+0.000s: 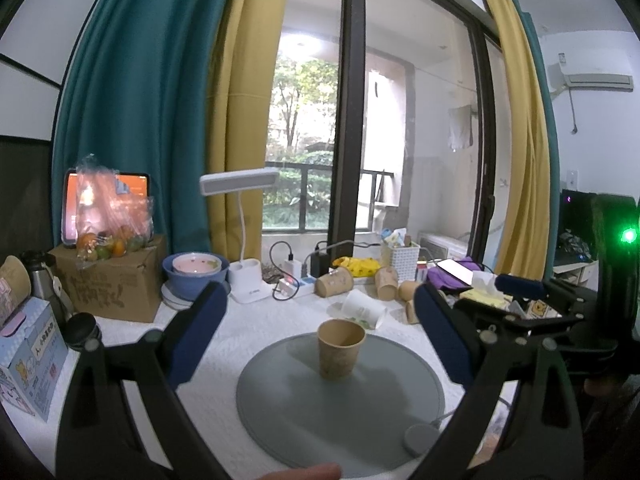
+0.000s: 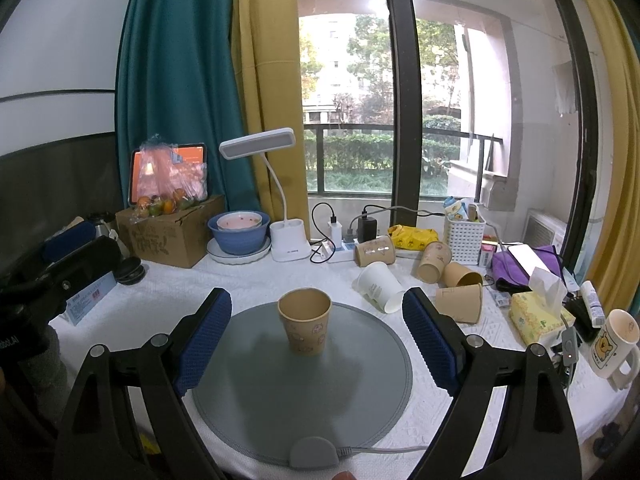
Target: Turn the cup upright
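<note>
A brown paper cup (image 1: 340,347) stands upright, mouth up, on the round grey mat (image 1: 340,412). It also shows in the right wrist view (image 2: 306,326) on the same mat (image 2: 300,392). My left gripper (image 1: 320,336) is open, its blue pads wide apart on either side of the cup and nearer the camera, touching nothing. My right gripper (image 2: 316,340) is open and empty, pads either side of the cup, a little short of it. The right gripper's body also shows at the right of the left wrist view (image 1: 532,304).
Several paper cups lie on their sides behind the mat, one white (image 2: 380,286) and brown ones (image 2: 460,302). A desk lamp (image 2: 286,240), blue bowl (image 2: 238,234), cardboard box (image 2: 168,234), power strip, white basket (image 2: 464,240), tissue box (image 2: 536,316) and mug (image 2: 614,342) crowd the table edges.
</note>
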